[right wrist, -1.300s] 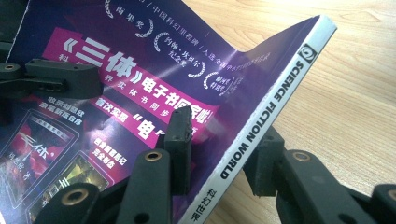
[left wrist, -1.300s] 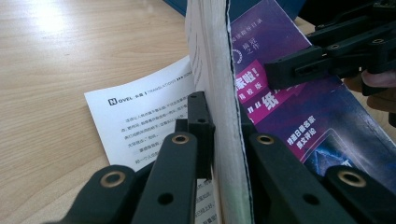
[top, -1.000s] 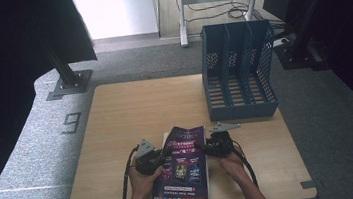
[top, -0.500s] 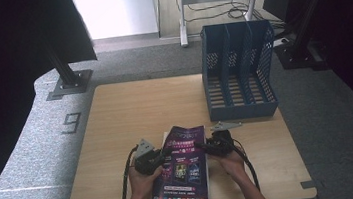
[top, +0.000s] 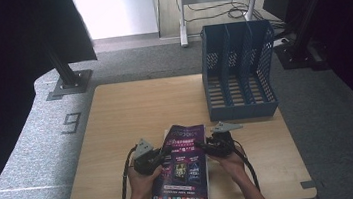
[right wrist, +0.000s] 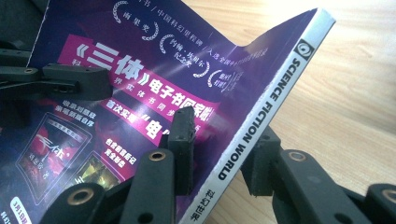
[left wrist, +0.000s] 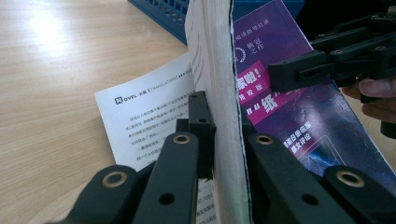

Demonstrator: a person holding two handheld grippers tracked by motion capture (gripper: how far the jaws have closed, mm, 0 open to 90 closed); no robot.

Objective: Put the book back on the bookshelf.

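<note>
At the lower centre of the high view, a purple magazine [top: 183,166] lies on the wooden table [top: 131,114], its left page edge clamped by the left gripper [top: 163,153] and its spine clamped by the right gripper [top: 206,148], below the blue file rack [top: 237,70].

One magazine [top: 184,166], one file rack [top: 238,72], two tongs.

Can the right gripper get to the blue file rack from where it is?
Probably yes, but it is busy: the right gripper is clamped on the magazine's spine. Bare table lies between it and the blue rack, so nothing blocks the way.
</note>
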